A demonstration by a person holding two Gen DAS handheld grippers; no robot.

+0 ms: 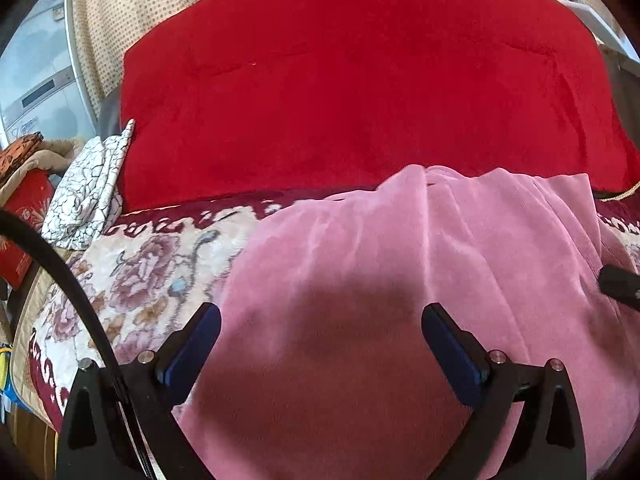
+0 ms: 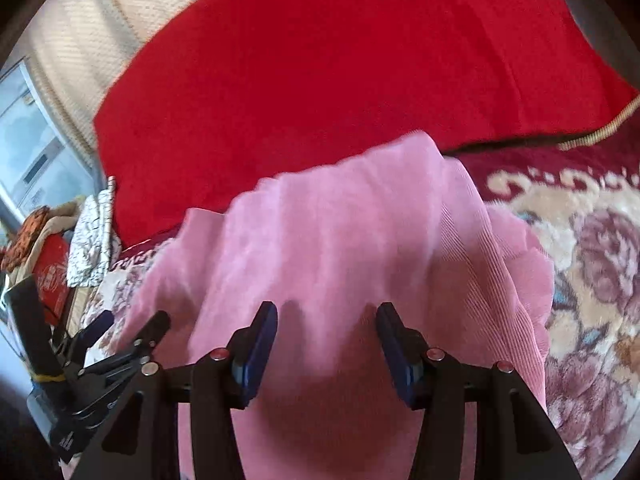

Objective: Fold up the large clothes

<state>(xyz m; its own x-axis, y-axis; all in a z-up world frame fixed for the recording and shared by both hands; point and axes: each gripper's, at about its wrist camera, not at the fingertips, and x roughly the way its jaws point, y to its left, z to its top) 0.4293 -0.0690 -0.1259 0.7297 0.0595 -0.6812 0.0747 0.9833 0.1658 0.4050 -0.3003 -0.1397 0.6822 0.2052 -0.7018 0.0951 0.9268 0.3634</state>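
Through the left wrist view, we are hovering our left gripper, jaws spread wide and empty, over the pink garment, which is lying on the floral blanket below the red cushion at twelve o'clock.

Through the right wrist view, our right gripper is likewise released above the garment (already bunched); we should be pinching one clean edge, not loose layers.

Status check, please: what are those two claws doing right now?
Left claw, right claw: both open, empty. Pink garment rumpled on bed. Red cushion close behind.
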